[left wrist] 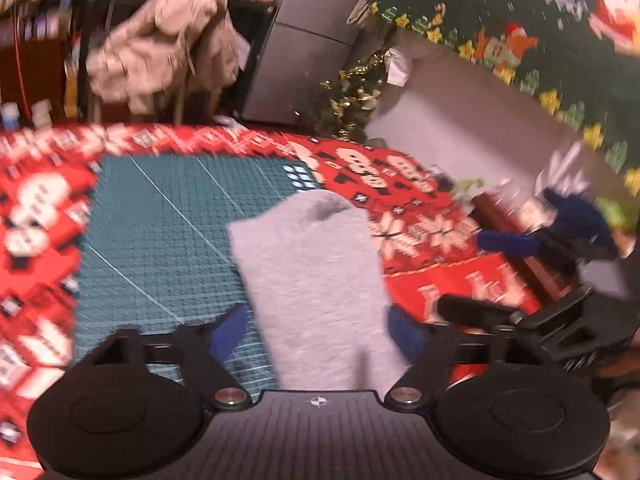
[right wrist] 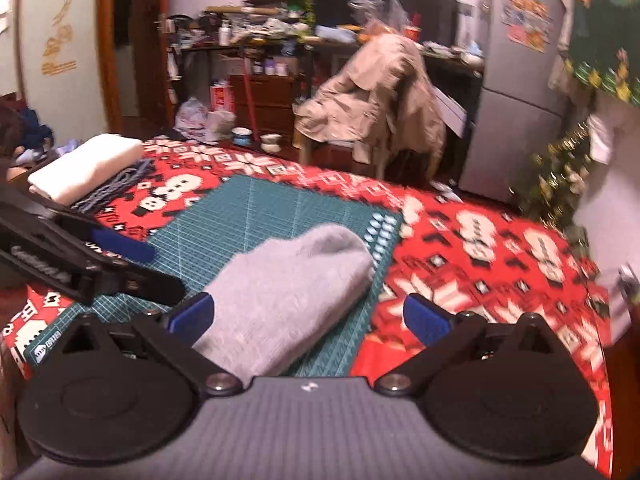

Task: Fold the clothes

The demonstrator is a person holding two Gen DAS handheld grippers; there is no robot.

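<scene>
While the sock (right wrist: 288,296) lies flat on the mat (right wrist: 248,216), both grippers' fingers (left wrist: 230,330) (right wrist: 424,318) stand spread, pinching nothing; your fold remains undone.

Definitely somebody's lived-in home, looking decked out for Christmas. A red snowman tablecloth (right wrist: 500,240) is covering the table, with a green cutting mat (right wrist: 256,216) lying on it. Behind the table a beige coat (right wrist: 376,92) is hanging over a chair, a magnet-covered fridge (right wrist: 516,80) is standing right of it, and cluttered shelves (right wrist: 272,12) are sitting left.

One grey sock (right wrist: 288,292), one cutting mat (right wrist: 256,208), two grippers.
</scene>
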